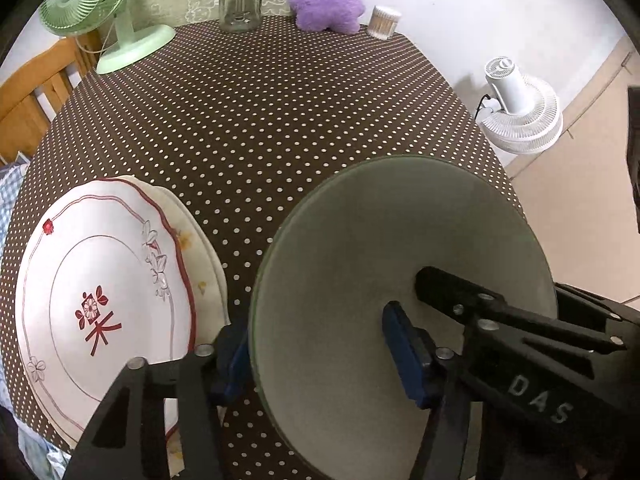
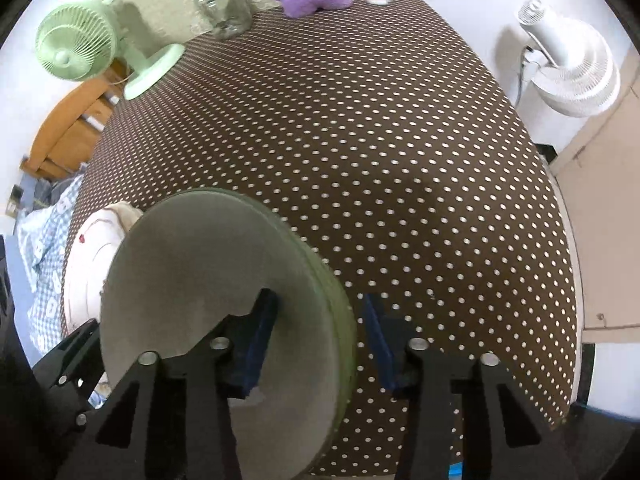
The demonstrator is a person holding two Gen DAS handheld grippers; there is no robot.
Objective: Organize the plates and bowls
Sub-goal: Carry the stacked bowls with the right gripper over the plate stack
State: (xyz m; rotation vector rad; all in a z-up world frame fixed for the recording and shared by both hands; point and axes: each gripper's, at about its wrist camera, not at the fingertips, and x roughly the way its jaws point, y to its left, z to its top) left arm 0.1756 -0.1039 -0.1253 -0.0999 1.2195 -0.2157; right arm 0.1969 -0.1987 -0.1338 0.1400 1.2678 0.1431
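While straddling the green plate [image 1: 360, 264] rim from opposite sides, left gripper [image 1: 316, 348] and right gripper [image 2: 320, 340] half spread, pads seemingly not yet pinching. Plate tilted over tabletop [image 1: 248, 120], beside white plates [image 1: 104, 280]. Plate underside and contact hidden.
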